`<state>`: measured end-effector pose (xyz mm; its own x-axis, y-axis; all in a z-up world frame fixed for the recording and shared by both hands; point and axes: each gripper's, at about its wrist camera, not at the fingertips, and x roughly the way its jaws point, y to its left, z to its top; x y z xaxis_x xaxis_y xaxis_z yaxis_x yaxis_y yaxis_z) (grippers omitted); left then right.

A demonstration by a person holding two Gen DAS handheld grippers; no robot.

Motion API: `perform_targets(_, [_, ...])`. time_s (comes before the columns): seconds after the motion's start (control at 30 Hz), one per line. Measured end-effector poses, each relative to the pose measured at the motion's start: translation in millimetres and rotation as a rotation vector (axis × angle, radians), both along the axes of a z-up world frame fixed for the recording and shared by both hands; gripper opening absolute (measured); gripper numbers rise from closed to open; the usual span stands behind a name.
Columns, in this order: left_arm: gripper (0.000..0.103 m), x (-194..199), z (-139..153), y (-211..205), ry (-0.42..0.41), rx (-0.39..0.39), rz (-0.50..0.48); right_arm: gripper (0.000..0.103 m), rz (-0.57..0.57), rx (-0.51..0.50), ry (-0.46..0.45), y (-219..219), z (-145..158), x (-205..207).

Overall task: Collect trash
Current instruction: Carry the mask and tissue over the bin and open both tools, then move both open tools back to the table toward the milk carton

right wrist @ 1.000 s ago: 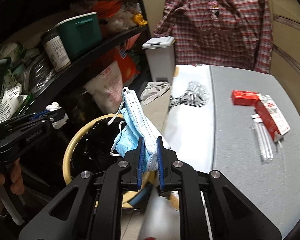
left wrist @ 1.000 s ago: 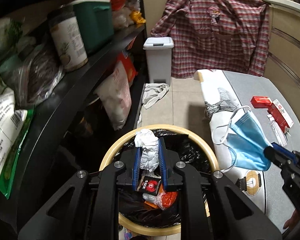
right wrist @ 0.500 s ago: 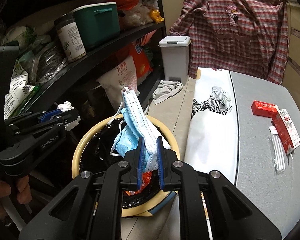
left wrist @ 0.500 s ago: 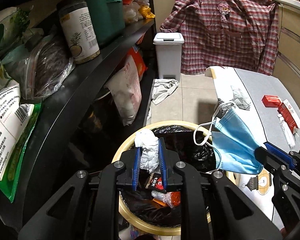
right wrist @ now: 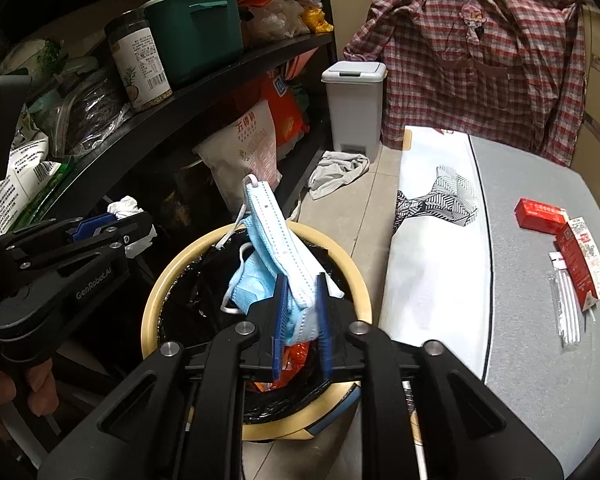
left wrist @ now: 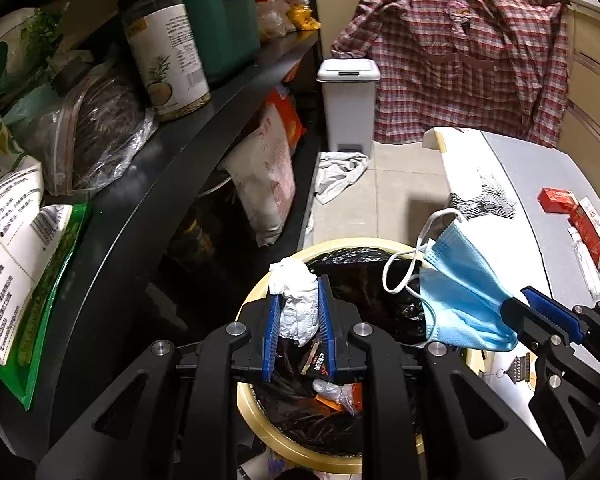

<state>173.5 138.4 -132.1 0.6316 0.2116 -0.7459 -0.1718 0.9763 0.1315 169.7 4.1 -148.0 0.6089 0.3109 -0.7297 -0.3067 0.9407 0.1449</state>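
A round yellow-rimmed bin (left wrist: 260,288) (right wrist: 168,280) with a black liner stands on the floor and holds wrappers. My left gripper (left wrist: 299,330) is shut on a crumpled white tissue (left wrist: 298,304) over the bin's near-left side; it also shows in the right wrist view (right wrist: 112,224). My right gripper (right wrist: 302,320) is shut on a blue face mask (right wrist: 276,248) over the bin's opening; the mask also shows in the left wrist view (left wrist: 460,296), hanging from the right gripper (left wrist: 518,312).
A black shelf (left wrist: 172,160) with jars, bags and a green box runs along the left. A grey table (right wrist: 540,280) on the right holds red cartons (right wrist: 540,216) and wrapped straws (right wrist: 566,304). A white pedal bin (right wrist: 354,108), a rag and a plaid shirt are behind.
My right gripper has carried the mask leftward from the table side to above the bin. The left gripper has stayed over the bin with the tissue.
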Motion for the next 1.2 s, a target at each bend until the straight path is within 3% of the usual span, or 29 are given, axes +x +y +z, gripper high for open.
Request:
perform_targets(0.03, [0.032,0.1,0.0,0.7,0.001,0.000,0.007,0.018,0.002,0.002,0.007,1.0,-0.8,1.7])
perform_targets(0.1, [0.074,1.7,-0.4,2.8,0.003,0.007,0.023,0.035,-0.001,-0.001,0.013,2.5,-1.9,3.7])
perform_targets(0.13, [0.079,1.5,-0.6,3.0,0.001,0.025,0.041,0.049,-0.012,-0.003,0.009,2.3,-1.7,4.3])
perform_targets(0.17, [0.082,0.8,0.0,3.0,-0.004,0.039,0.051,0.052,-0.020,-0.002,0.004,1.8,-1.1,4.4])
perform_targets(0.27, [0.087,1.1,-0.1,1.1,0.000,0.063,0.053,0.053,-0.028,-0.001,0.002,0.8,-0.3,5.2])
perform_targets(0.8, [0.087,-4.2,11.7,-13.4,-0.022,0.076,0.012,0.060,-0.055,0.020,-0.009,-21.2,14.4,-5.2])
perform_targets(1.2, [0.087,-5.7,26.3,-52.2,-0.102,0.009,-0.033,0.063,-0.148,-0.021,-0.097,-99.4,43.1,-36.9])
